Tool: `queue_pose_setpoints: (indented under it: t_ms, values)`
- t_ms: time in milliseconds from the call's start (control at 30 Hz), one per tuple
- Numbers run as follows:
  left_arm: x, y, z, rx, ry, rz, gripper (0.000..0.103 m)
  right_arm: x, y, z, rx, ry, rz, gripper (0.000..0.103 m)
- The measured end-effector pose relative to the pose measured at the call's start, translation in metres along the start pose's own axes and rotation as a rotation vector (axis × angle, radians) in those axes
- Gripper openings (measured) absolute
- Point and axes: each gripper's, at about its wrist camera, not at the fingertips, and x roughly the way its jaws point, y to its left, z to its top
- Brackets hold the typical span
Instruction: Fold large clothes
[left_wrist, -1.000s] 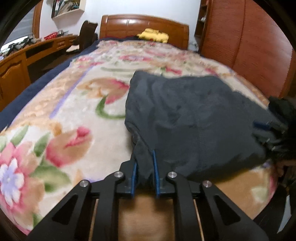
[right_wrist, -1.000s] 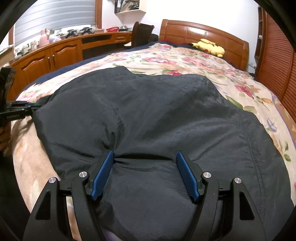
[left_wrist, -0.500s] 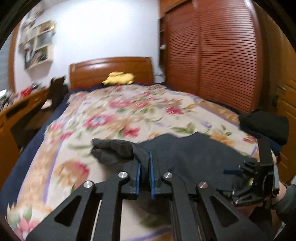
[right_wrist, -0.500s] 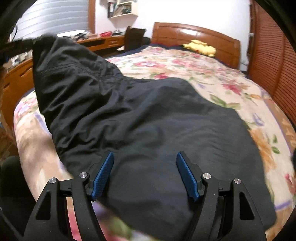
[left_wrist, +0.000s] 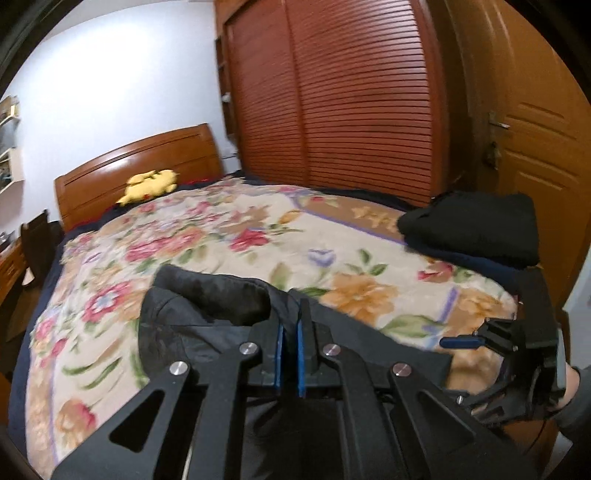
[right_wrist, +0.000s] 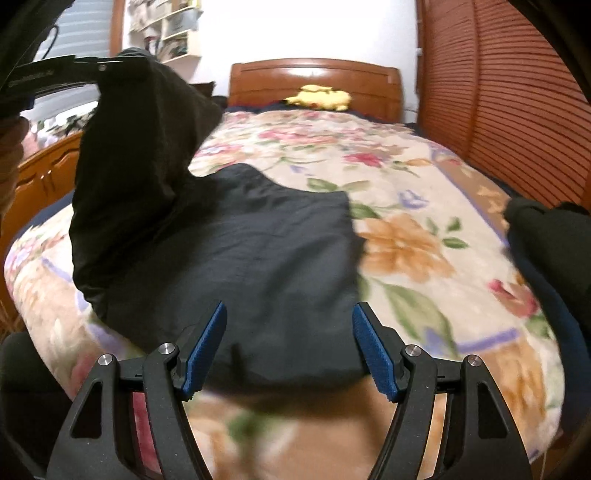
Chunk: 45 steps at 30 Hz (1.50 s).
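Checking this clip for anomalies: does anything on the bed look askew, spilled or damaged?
Nothing damaged or spilled. The dark garment lies uneven only because the left gripper holds one corner lifted mid-fold. The right gripper is open above its near edge.

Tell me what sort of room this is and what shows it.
A bedroom, most likely: a bed with a floral blanket and wooden headboard, a yellow plush toy at its head, and a slatted wooden wardrobe alongside.
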Motion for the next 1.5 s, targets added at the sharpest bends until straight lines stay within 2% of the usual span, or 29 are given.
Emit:
queue_pose_setpoints:
  t_ms: [133,233,333,367,500,600,700,867,1000,1167,1300,1500]
  values:
    - [0.031,-0.031,0.007,-0.008,0.049,-0.076,0.001,-0.016,-0.019,-0.006,0.027,-0.008,-0.031,0.072]
    - [0.044,-0.045,-0.004,-0.004,0.099,-0.095,0.001,-0.027,-0.027,-0.011,0.040,-0.013,-0.045,0.072]
    - [0.042,-0.047,-0.015,-0.013,0.131,-0.077,0.003,-0.035,-0.030,-0.013,0.046,-0.015,-0.050,0.072]
    - [0.036,-0.045,-0.017,-0.024,0.139,-0.078,0.008,-0.036,-0.030,-0.013,0.045,-0.015,-0.051,0.072]
    - [0.010,-0.034,-0.023,-0.053,0.115,-0.092,0.018,-0.035,-0.032,-0.009,0.040,-0.023,-0.051,0.072]
    - [-0.014,-0.021,-0.028,-0.056,0.100,-0.023,0.024,-0.039,-0.029,0.002,0.039,-0.046,-0.047,0.072]
    - [-0.037,-0.002,-0.037,-0.067,0.077,0.012,0.031,-0.041,-0.024,0.019,0.034,-0.081,-0.043,0.072]
    - [-0.058,0.036,-0.061,-0.117,0.072,0.072,0.035,-0.046,-0.004,0.058,-0.017,-0.147,-0.034,0.072]
    - [-0.065,0.062,-0.084,-0.152,0.088,0.115,0.037,-0.036,0.014,0.089,-0.070,-0.162,-0.020,0.072]
    - [-0.070,0.083,-0.105,-0.192,0.097,0.141,0.038,-0.004,0.027,0.115,-0.099,-0.139,0.014,0.072]
    - [-0.069,0.092,-0.115,-0.214,0.109,0.152,0.038,0.026,0.028,0.123,-0.082,-0.086,0.037,0.072]
    - [-0.070,0.101,-0.127,-0.244,0.113,0.153,0.039,0.060,0.024,0.115,-0.023,-0.011,0.070,0.072]
